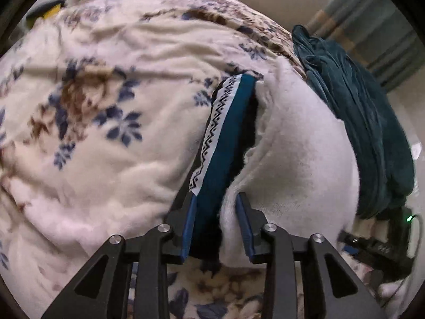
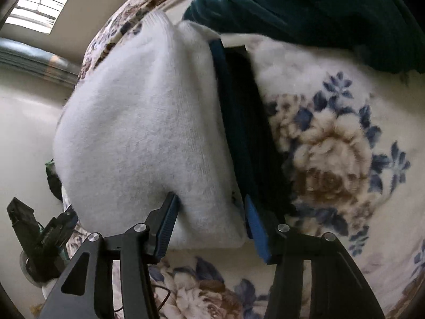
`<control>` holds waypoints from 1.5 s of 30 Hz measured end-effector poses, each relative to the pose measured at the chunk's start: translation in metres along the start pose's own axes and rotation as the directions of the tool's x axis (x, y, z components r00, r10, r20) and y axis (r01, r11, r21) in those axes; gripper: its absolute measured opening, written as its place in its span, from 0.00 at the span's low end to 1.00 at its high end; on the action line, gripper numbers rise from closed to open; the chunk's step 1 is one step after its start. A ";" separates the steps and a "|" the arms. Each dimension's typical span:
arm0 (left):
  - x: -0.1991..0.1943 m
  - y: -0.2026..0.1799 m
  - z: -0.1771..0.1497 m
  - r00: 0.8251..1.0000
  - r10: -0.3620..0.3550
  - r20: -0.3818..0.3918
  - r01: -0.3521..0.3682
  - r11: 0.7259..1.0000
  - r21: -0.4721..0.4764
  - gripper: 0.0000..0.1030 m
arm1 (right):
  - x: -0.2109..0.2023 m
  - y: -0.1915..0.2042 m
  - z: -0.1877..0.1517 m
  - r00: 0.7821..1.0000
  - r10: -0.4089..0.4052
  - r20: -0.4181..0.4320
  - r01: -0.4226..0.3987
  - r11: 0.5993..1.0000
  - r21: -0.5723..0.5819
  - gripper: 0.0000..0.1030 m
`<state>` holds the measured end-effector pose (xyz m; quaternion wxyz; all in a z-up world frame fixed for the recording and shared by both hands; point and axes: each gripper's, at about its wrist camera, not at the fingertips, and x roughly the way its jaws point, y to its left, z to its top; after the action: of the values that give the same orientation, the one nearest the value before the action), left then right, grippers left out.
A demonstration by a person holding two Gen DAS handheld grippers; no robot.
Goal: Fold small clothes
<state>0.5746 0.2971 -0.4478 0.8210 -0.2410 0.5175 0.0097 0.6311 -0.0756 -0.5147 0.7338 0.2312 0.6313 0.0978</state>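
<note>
A white fuzzy knit garment (image 1: 300, 154) with a teal band and a black-and-white zigzag trim (image 1: 225, 135) lies on a floral fleece blanket (image 1: 106, 106). My left gripper (image 1: 216, 228) is shut on its near edge, pinching the teal band and white fabric between the blue pads (image 1: 188, 228). In the right wrist view the same white garment (image 2: 148, 122) fills the middle, with its teal band (image 2: 239, 122) at its right side. My right gripper (image 2: 209, 223) is shut on the garment's near white corner.
A dark teal velvet cloth (image 1: 366, 122) is heaped beside the garment, also at the top of the right wrist view (image 2: 305, 5). A black device with a green light (image 1: 382, 242) sits at the blanket's edge. Pale floor (image 2: 24, 138) lies beyond.
</note>
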 end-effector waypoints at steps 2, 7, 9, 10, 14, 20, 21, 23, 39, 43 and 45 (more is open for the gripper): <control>-0.013 -0.016 -0.002 0.998 0.048 0.035 -0.050 0.996 0.068 0.29 | -0.004 0.009 -0.003 0.999 -0.039 0.015 0.040 0.999 -0.028 0.52; -0.037 -0.055 -0.012 0.974 0.212 0.082 -0.223 0.959 0.173 0.59 | -0.037 0.040 -0.019 0.966 -0.227 0.123 0.241 0.964 -0.111 0.90; -0.048 -0.072 -0.021 0.963 0.250 0.099 -0.266 0.941 0.208 0.86 | -0.051 0.050 -0.028 0.937 -0.302 0.177 0.325 0.938 -0.119 1.00; -0.053 -0.078 -0.024 0.960 0.259 0.105 -0.277 0.935 0.224 0.86 | -0.058 0.055 -0.032 0.922 -0.332 0.201 0.360 0.925 -0.124 1.00; -0.077 -0.105 -0.040 0.948 0.302 0.100 -0.318 0.903 0.288 0.87 | -0.096 0.073 -0.050 0.854 -0.431 0.292 0.484 0.863 -0.143 1.00; -0.134 -0.133 -0.053 0.932 0.333 0.144 -0.362 0.881 0.305 0.92 | -0.167 0.094 -0.077 0.834 -0.436 0.337 0.503 0.853 -0.142 1.00; -0.143 -0.136 -0.055 0.934 0.326 0.149 -0.357 0.883 0.304 0.92 | -0.184 0.097 -0.084 0.832 -0.432 0.349 0.501 0.854 -0.137 1.00; -0.170 -0.145 -0.062 0.938 0.305 0.163 -0.341 0.890 0.301 0.92 | -0.217 0.105 -0.098 0.827 -0.420 0.373 0.495 0.859 -0.131 1.00; -0.383 -0.203 -0.130 0.924 0.198 0.326 -0.306 0.895 0.325 0.92 | -0.453 0.178 -0.248 0.755 -0.303 0.581 0.479 0.861 -0.174 1.00; -0.419 -0.209 -0.148 0.922 0.173 0.347 -0.293 0.897 0.331 0.92 | -0.493 0.184 -0.280 0.744 -0.278 0.608 0.476 0.859 -0.190 1.00; -0.431 -0.214 -0.155 0.917 0.172 0.360 -0.300 0.891 0.340 0.92 | -0.510 0.185 -0.295 0.748 -0.268 0.607 0.467 0.863 -0.195 1.00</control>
<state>0.3003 0.1461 -0.0514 0.9177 -0.0031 0.3945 0.0470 0.2778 -0.0719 -0.0076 0.9186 -0.0093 0.3946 -0.0173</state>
